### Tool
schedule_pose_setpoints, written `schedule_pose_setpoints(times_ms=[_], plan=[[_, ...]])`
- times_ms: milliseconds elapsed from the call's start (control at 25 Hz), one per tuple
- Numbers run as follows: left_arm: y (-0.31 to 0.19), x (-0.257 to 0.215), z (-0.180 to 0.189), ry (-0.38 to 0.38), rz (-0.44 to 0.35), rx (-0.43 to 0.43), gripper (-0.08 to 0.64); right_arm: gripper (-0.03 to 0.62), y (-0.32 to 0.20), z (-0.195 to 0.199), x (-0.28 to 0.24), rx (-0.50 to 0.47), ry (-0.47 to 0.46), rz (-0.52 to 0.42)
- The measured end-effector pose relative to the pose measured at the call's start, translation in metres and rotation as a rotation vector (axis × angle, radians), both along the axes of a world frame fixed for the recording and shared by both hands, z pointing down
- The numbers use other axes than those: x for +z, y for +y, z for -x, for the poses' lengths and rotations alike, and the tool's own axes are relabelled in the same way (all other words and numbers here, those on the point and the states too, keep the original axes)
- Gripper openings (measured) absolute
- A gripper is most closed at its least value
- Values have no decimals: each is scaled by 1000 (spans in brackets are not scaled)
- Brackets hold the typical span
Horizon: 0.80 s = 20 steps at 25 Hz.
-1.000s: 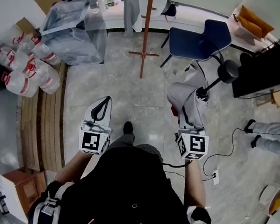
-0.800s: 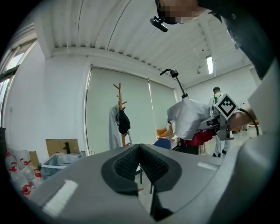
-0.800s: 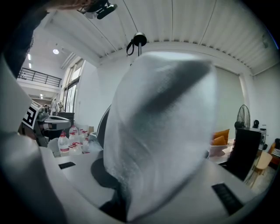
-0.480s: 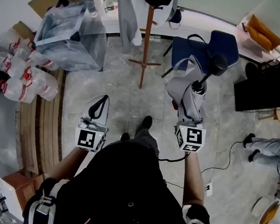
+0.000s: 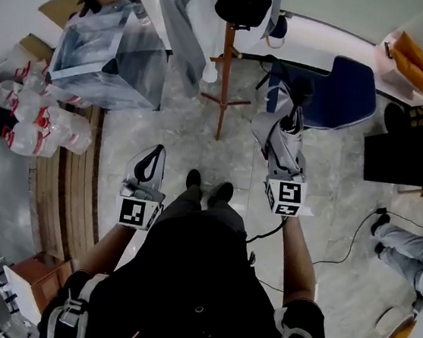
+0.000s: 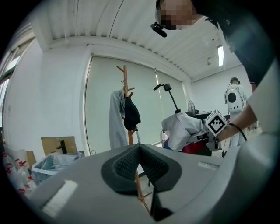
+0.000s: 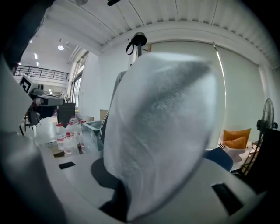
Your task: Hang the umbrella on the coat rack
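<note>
1. Over the last second the person has walked up to the coat rack [image 5: 225,67]. Its pole and foot now sit nearer and larger in the head view, and the blue chair [image 5: 354,94] has slid in behind the umbrella.
2. The right tool [image 5: 281,154] stays clamped on the folded grey umbrella [image 5: 280,131], whose fabric fills the gap between its jaws. The umbrella is carried in the air just right of the rack's pole, dark handle [image 5: 302,88] leading, and touches nothing.
3. The left tool [image 5: 152,157] travels alongside with its jaws pressed together on nothing.
4. The approach looks nearly over and hanging has not begun. The handle probably has to rise to a free peg, since a pale garment [image 5: 177,11] and a dark bag [image 5: 244,0] already hang there.
5. The floor [image 5: 162,132] is grey stone tile, with a wooden strip [image 5: 72,185] along its left edge. Water bottles [image 5: 31,112] and a plastic-wrapped bin [image 5: 106,60] stand at its far left corner.
</note>
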State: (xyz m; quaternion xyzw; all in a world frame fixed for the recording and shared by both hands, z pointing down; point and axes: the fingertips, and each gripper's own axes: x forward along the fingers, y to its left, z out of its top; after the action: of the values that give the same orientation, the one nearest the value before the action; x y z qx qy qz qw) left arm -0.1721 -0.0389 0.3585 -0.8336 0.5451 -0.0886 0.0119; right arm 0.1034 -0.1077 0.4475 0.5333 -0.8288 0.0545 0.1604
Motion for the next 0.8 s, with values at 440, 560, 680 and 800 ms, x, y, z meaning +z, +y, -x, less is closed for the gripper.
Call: schedule_pose_setpoints(times_ms=[440, 560, 680, 800], plan=[[-43, 39, -24, 1, 46, 175, 2, 131, -49, 19, 94, 51, 3, 96], [-51, 55, -38, -9, 50, 232, 2, 132, -56, 18, 118, 65, -1, 118], [-61, 70, -51, -11, 51, 272, 2, 130, -64, 16, 142, 74, 1, 136], [-68, 83, -66, -33, 41, 313, 2, 130, -72, 18, 168, 71, 6, 156]])
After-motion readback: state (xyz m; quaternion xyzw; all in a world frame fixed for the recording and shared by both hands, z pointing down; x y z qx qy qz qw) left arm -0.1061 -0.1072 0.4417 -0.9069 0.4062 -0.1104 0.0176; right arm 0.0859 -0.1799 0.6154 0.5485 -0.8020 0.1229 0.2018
